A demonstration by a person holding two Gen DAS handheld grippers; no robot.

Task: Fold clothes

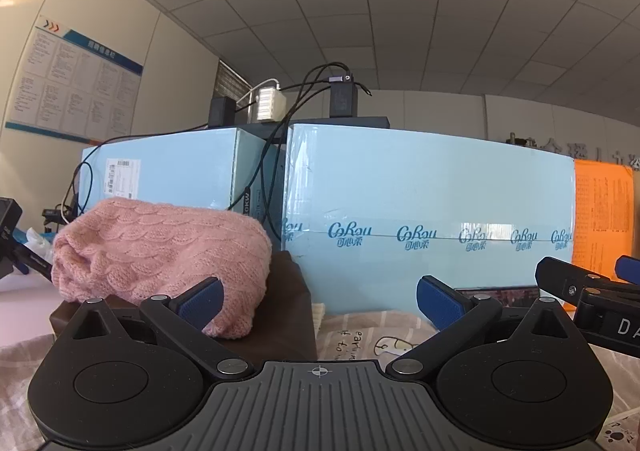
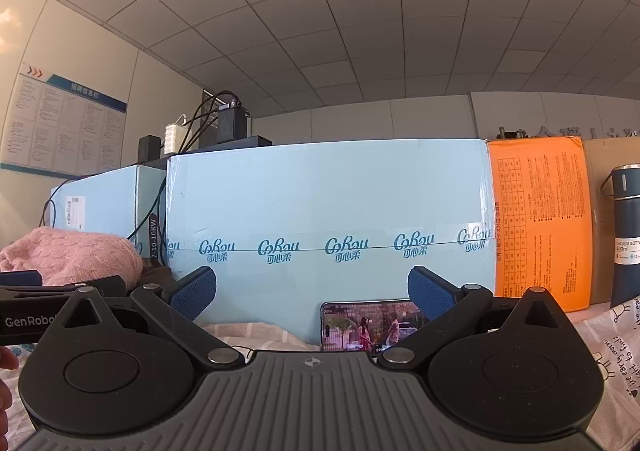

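A folded pink knitted sweater (image 1: 160, 251) lies on top of a dark brown folded garment (image 1: 280, 307) at the left. My left gripper (image 1: 318, 301) is open just in front of that stack, nothing between its blue pads. My right gripper (image 2: 312, 293) is open too, empty, facing the blue box. The right gripper's body (image 1: 592, 291) shows at the right edge of the left wrist view, and the left gripper's body (image 2: 44, 311) at the left edge of the right wrist view. A pale printed fabric (image 1: 360, 335) covers the surface under both grippers. The pink sweater (image 2: 68, 255) appears at far left in the right wrist view.
Two light blue cartons (image 1: 432, 207) stand close behind, with chargers and cables (image 1: 340, 99) on top. A phone (image 2: 368, 325) playing video leans on the carton. An orange box (image 2: 540, 223) and a dark vacuum bottle (image 2: 626, 235) stand at the right.
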